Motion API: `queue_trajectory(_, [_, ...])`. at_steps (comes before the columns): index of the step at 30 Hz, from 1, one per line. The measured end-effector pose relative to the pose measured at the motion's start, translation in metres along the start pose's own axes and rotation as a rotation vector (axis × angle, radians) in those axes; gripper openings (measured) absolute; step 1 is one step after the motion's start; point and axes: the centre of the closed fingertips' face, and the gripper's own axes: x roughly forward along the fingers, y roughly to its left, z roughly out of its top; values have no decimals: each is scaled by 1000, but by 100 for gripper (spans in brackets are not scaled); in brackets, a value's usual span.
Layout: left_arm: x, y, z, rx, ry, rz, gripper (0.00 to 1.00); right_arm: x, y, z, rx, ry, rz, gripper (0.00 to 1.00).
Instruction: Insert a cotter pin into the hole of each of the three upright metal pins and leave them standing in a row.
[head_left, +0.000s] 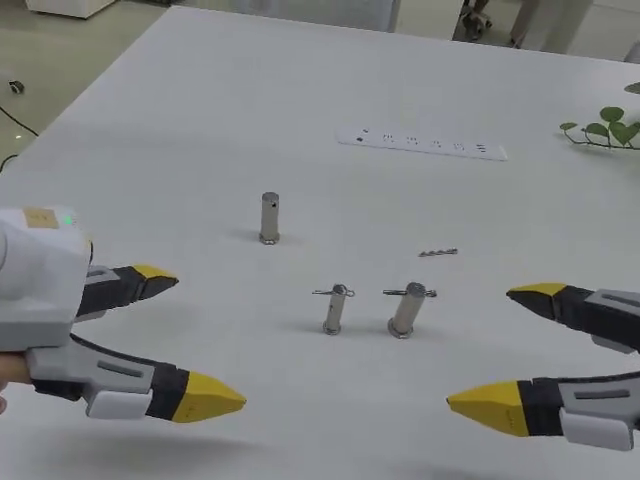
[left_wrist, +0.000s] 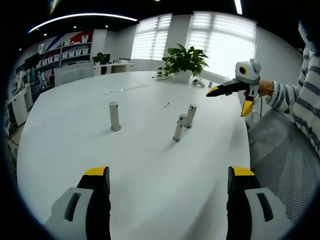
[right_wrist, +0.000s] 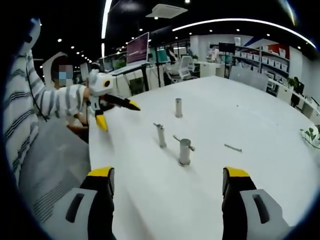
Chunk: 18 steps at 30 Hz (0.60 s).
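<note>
Two metal pins (head_left: 335, 308) cottered; third pin (head_left: 269, 217) bare; spare cotter pin (head_left: 438, 253) loose.

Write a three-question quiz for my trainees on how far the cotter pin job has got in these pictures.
1. True or false: the far metal pin already has a cotter pin through it.
2. How many of the three upright pins carry a cotter pin? A) one B) two C) three
3. Fill in: in the head view, the loose cotter pin lies on the table between the fitted pins and the white ____.

Key
1. False: nothing is through it.
2. B: the middle pin and the right pin each carry one.
3. power strip
</note>
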Motion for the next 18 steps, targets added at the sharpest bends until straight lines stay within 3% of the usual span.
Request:
queue_trajectory(5, [-1,8,6,-7,-15,20,98,-4,-2,0,42,-14,-32,99])
queue_trajectory(18, [10,26,18,-13,-21,32,95,-15,2,-10,117,-8,-65,100])
